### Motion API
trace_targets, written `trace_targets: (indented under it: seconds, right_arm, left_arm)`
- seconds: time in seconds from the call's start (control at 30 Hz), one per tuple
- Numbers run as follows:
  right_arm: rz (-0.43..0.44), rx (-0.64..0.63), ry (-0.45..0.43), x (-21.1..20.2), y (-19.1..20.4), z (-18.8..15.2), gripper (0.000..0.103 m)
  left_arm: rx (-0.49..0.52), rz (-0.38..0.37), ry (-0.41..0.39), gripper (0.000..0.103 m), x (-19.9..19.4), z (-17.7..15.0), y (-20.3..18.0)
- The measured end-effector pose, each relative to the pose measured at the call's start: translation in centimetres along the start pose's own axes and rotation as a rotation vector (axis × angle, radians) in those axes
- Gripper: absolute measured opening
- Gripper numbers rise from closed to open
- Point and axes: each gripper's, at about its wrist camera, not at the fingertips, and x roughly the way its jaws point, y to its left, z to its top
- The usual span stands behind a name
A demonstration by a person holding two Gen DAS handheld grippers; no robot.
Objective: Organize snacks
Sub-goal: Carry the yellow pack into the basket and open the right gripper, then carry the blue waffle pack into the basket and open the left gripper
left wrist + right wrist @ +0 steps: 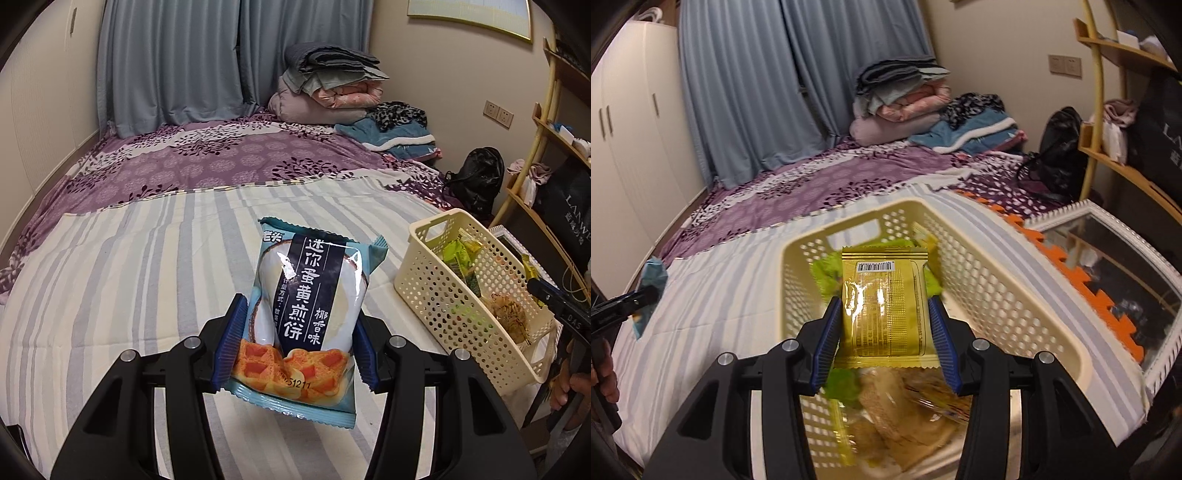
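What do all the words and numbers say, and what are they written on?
"迷你蛋黄煎饼": blue snack packet, large letters.
"椰香味": same packet, smaller.
"51211": stamped near its lower edge; any digits before it are hidden.
"LANW": black bag, cut off by the frame.
"DAS": right gripper.
Gold snack packet: barcode and print too small to read.

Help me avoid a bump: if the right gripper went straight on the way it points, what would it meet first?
Probably the snacks already in the cream basket. The right gripper, shut on a gold packet, points down into it, over green packets; depth is unclear.
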Motion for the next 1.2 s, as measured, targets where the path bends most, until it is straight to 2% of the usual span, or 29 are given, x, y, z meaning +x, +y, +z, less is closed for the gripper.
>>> trace_targets:
  seconds: [0.23,0.4,0.83,0.93,1.2]
  right_arm:
    - [-0.027,0.018,0.034,0.7,-0.9,-0.6,0.048]
    - [-0.019,0.037,0.023,0.2,-1.1,-0.6,0.064]
    - [-0.019,0.075,-0.032,-0.8,-2.3,-0.2,0.064]
    - [-0.049,0.055,-0.058,-1.2,-2.2,-0.1,0.066]
    - [-0.118,0.039,-0.132,-2.5,-2.5,0.1,0.092]
  left_arm:
    - [0.024,-0.011,0.006,0.055,0.2,0.2,-1.2]
    - [0.047,-0.023,0.008,0.055,0.3,0.4,-2.4]
    - [0.119,-0.079,0.01,0.055,0.8,1.3,-6.1]
    - [0.14,-0.103,0.014,0.055,1.0,1.3,-7.5]
    - [0.201,-0.183,0.028,0.055,1.6,1.5,-11.4]
